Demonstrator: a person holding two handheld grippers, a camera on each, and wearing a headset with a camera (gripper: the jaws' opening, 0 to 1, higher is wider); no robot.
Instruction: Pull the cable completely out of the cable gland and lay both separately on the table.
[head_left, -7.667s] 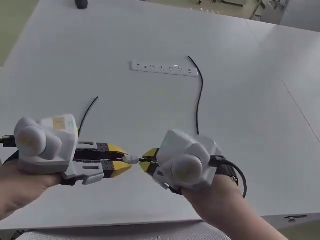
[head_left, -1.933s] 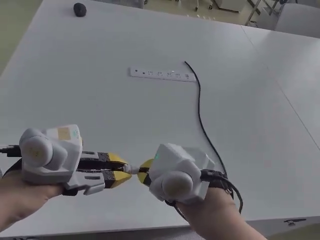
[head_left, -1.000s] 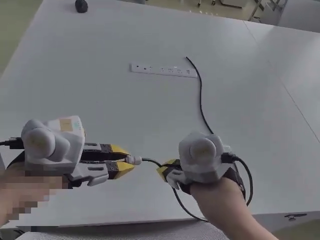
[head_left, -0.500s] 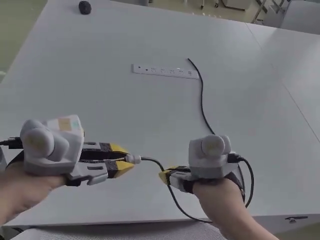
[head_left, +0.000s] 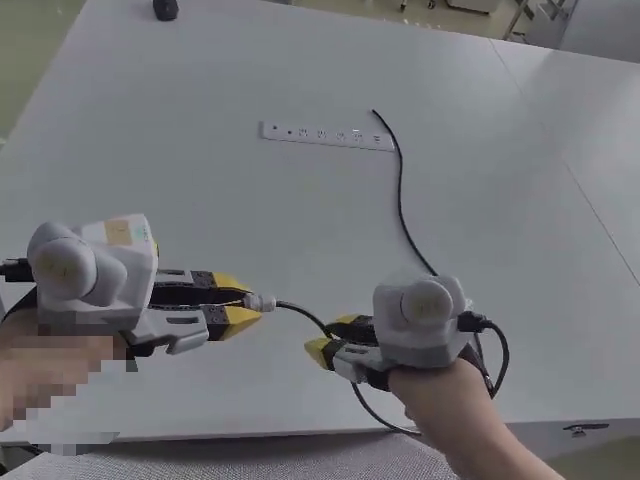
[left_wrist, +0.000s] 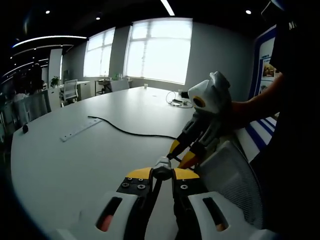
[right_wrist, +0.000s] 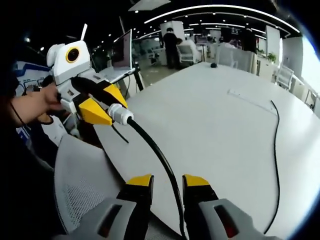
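Open-plan office, mtg area. Big white conference table (head_left: 300, 220) w/ a power strip (head_left: 328, 135) on it. Office chairs (left_wrist: 70, 90) round the far end, mesh chair back (right_wrist: 85, 195) close by. Tall windows (left_wrist: 160, 50), curved ceiling light strips (right_wrist: 220, 11), desks w/ a monitor (right_wrist: 124, 50), a person (right_wrist: 171, 47) standing in the bkgd.

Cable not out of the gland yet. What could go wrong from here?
1. The cable gland sits only at the left gripper's tips; a hard tug could pop it free.
2. The right gripper's jaws look wider than the cable, so it may slip instead of pulling.
3. Slack loops over the table edge and could snag.
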